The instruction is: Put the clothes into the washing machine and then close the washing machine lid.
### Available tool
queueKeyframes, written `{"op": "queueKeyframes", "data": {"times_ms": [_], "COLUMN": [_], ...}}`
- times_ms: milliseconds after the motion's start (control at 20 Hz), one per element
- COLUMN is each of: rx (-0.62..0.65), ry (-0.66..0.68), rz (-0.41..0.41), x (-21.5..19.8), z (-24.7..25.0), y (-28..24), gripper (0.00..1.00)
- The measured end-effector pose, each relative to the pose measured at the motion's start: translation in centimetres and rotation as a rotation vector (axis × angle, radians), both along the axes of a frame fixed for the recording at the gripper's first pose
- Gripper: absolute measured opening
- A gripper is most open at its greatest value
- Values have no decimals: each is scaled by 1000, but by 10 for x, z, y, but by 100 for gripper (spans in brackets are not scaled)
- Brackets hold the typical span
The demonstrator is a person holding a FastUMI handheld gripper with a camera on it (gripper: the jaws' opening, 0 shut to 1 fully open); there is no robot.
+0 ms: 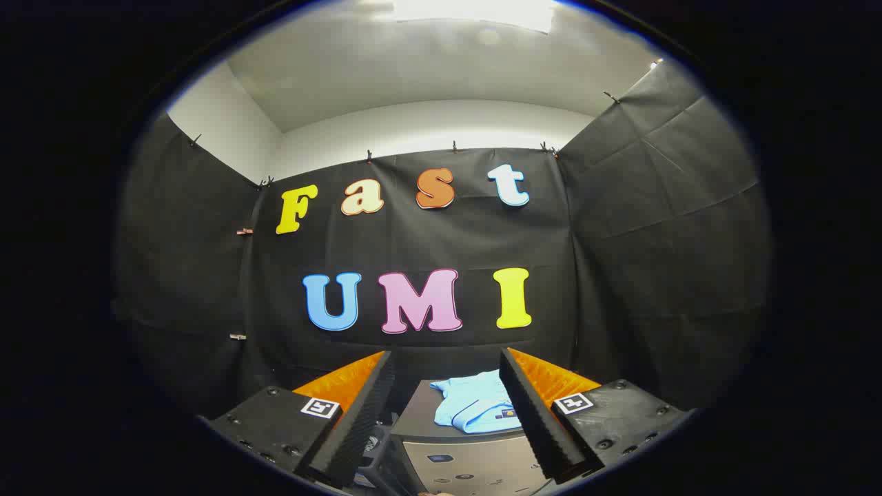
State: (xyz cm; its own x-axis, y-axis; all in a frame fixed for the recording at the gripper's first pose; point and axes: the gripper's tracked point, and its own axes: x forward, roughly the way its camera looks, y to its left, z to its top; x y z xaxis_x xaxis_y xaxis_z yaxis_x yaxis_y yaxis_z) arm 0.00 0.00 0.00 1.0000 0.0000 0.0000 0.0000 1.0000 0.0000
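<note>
Gripper view shows your tool [446, 365] held level and high, with its two fingers spread wide apart and nothing between them. The left finger [358, 413] and the right finger [534, 413] each carry a black ribbed pad on the inner side and orange on the outer side, and a square marker sits on the block behind each one.

Ahead of the fingers, and lower, you have the washer [462, 455], a dark box with a grey front panel. Its flat lid [420, 417] is down. The clothes [479, 406], a light blue folded garment, lie on top of that lid toward its right edge, partly hidden behind your right finger. The garment is not touched by either finger.

Beyond the washer hangs the black cloth wall [427, 241], pinned up with small clips, and above it you see a white ceiling [427, 76] with a bright light.
</note>
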Motion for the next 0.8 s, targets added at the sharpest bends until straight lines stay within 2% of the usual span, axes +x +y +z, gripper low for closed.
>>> {"op": "queueKeyframes", "data": {"times_ms": [800], "rx": [11], "ry": [3], "rz": [-11], "x": [6], "z": [3], "y": [-7], "gripper": [97]}}
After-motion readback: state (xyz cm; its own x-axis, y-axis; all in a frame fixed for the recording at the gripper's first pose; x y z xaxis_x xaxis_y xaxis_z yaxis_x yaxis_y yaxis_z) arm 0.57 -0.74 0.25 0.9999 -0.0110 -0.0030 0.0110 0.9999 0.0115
